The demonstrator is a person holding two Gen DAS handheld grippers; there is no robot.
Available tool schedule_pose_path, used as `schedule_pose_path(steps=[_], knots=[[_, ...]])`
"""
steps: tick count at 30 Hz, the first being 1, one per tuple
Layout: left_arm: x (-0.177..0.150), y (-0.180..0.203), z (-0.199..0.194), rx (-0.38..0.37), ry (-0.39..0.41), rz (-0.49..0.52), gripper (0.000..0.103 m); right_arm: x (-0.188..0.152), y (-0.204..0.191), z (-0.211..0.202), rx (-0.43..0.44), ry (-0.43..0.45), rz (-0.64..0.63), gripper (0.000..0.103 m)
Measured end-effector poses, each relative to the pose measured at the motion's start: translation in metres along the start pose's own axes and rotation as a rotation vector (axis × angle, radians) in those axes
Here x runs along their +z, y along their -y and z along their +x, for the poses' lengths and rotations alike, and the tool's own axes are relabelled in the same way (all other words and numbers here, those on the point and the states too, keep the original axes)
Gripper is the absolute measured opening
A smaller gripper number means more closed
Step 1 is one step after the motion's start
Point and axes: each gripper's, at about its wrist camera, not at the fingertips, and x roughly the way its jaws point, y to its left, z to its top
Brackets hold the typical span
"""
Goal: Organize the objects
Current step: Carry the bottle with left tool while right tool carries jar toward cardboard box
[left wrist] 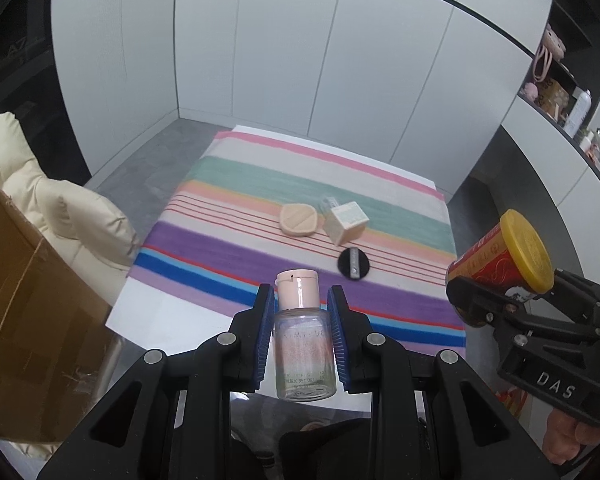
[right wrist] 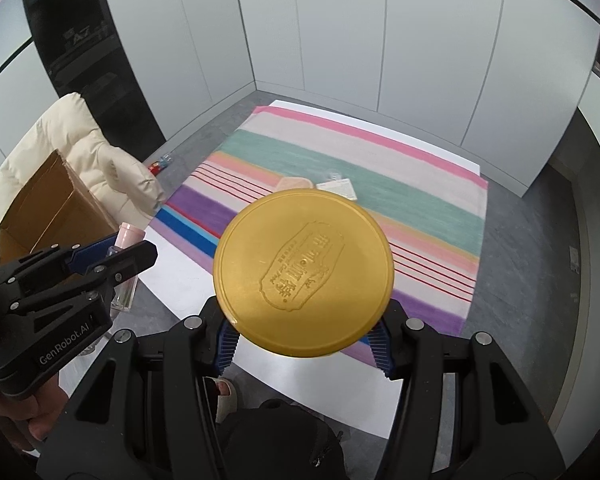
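Above the near edge of the surface, the left tool is clenched on an upright clear bottle; the right tool grasps a yellow-lidded jar. A cardboard box lies left, nearer the left tool.

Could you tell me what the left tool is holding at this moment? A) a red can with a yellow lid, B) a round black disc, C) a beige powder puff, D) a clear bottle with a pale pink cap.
D: the left tool is shut on the clear bottle with a pale pink cap, while the red can with a yellow lid sits in the right tool.
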Motion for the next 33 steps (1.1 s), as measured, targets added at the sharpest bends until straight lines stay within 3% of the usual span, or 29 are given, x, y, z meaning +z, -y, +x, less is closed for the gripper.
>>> schedule_pose_path(steps=[33], knots=[[-0.011, -0.099, -0.037, 0.11, 0.069, -0.139, 0.028, 0.032, -0.114, 0.026, 0.11, 0.025, -0.174, 0.056]])
